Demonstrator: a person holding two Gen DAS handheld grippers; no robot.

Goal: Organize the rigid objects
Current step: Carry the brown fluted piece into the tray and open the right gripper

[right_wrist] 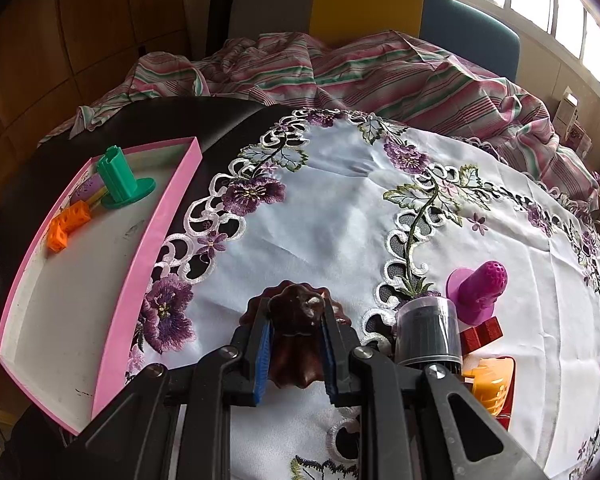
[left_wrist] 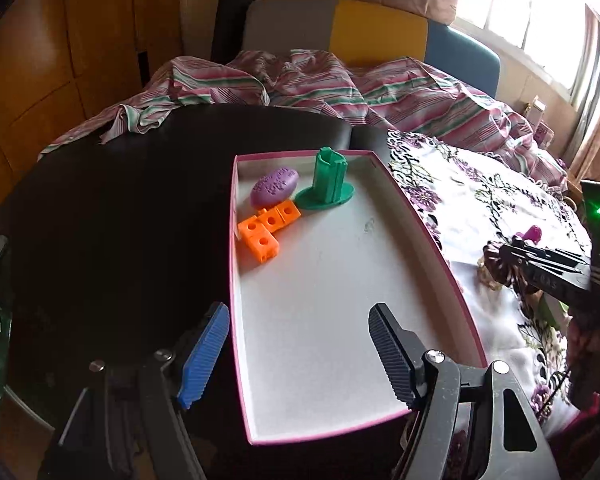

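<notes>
A pink-rimmed white tray (left_wrist: 428, 236) (right_wrist: 140, 264) lies on the table. In it sit a green flanged post (left_wrist: 327, 180) (right_wrist: 120, 178), a purple oval piece (left_wrist: 275, 186) (right_wrist: 86, 188) and joined orange cubes (left_wrist: 266, 230) (right_wrist: 66, 224). My left gripper (left_wrist: 300, 356) is open and empty above the tray's near end. My right gripper (right_wrist: 296, 352) is shut on a dark brown scalloped piece (right_wrist: 296, 320) just above the embroidered cloth, right of the tray. It shows in the left wrist view (left_wrist: 496, 264) too.
Right of the right gripper stand a magenta flanged peg (right_wrist: 478, 290), a black cylinder (right_wrist: 428, 332), a red wooden block (right_wrist: 482, 334) and an orange-yellow piece (right_wrist: 490, 384). The white floral cloth (right_wrist: 340, 208) covers the dark table (left_wrist: 120, 220). A striped blanket (right_wrist: 360, 76) lies behind.
</notes>
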